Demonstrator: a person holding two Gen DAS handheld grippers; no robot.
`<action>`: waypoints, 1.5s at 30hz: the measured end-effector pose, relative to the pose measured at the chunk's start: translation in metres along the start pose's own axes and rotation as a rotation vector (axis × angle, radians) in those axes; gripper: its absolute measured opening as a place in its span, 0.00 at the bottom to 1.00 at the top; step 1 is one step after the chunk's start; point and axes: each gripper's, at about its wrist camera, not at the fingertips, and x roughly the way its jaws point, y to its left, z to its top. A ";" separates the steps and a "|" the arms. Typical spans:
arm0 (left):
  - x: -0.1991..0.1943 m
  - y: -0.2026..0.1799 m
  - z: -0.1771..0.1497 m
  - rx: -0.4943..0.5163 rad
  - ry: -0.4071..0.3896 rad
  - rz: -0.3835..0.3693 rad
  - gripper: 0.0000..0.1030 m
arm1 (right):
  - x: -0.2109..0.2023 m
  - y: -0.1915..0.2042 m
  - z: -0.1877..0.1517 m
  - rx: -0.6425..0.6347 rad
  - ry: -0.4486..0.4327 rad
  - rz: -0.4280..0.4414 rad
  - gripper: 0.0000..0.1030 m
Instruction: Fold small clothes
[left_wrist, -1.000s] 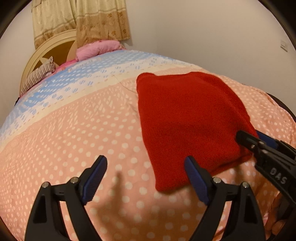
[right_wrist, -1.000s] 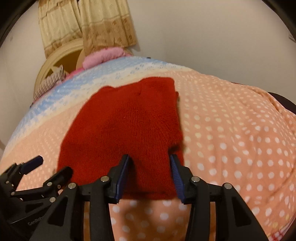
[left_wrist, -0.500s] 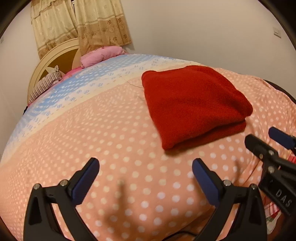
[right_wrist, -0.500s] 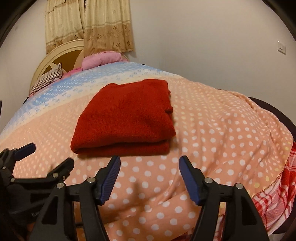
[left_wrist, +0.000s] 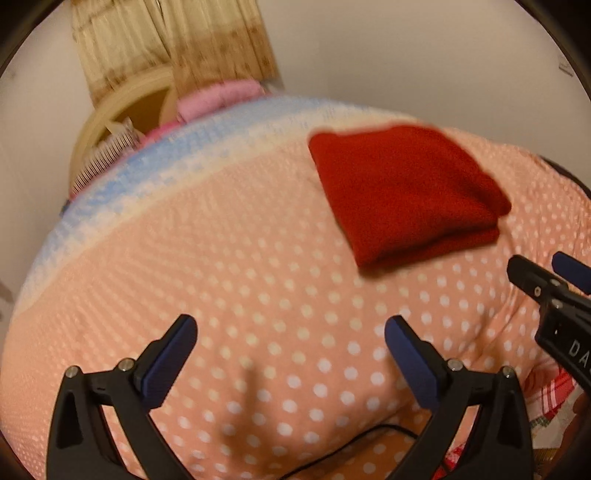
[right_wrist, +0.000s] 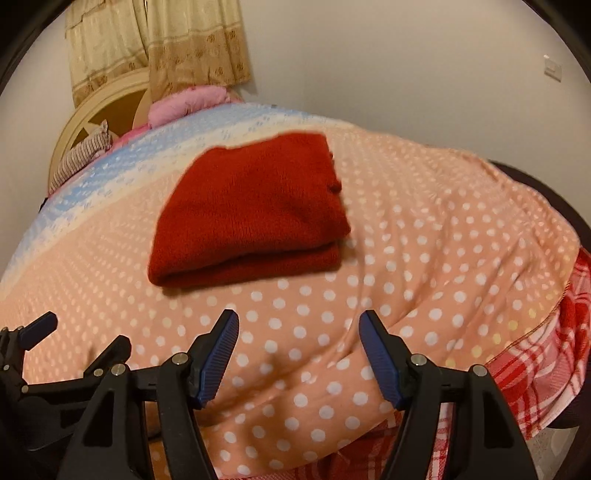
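Observation:
A red knit garment (left_wrist: 402, 192) lies folded in a thick rectangle on the dotted peach bedspread (left_wrist: 240, 277); it also shows in the right wrist view (right_wrist: 251, 210). My left gripper (left_wrist: 290, 332) is open and empty, well short of the garment and to its left. My right gripper (right_wrist: 297, 328) is open and empty, a little short of the garment's near fold. The right gripper also shows at the right edge of the left wrist view (left_wrist: 546, 273), and the left gripper at the lower left of the right wrist view (right_wrist: 74, 339).
Pink pillows (right_wrist: 188, 103) and a striped cushion (right_wrist: 81, 155) lie at a round cream headboard (right_wrist: 110, 107) far back left, under beige curtains (right_wrist: 159, 48). A red plaid sheet (right_wrist: 546, 373) hangs at the bed's near right edge. A white wall stands behind.
Both grippers have pulled back from the garment, toward the near edge of the bed. The right gripper, around the garment's near edge a second ago, has opened wider and left it lying folded.

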 end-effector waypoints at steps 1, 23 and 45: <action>-0.008 0.003 0.005 -0.008 -0.026 -0.001 1.00 | -0.008 0.002 0.003 -0.003 -0.029 0.001 0.66; -0.110 0.022 0.077 -0.149 -0.408 -0.042 1.00 | -0.184 0.021 0.066 -0.029 -0.742 -0.050 0.90; -0.095 0.010 0.074 -0.125 -0.351 0.012 1.00 | -0.168 0.020 0.057 -0.025 -0.677 -0.082 0.90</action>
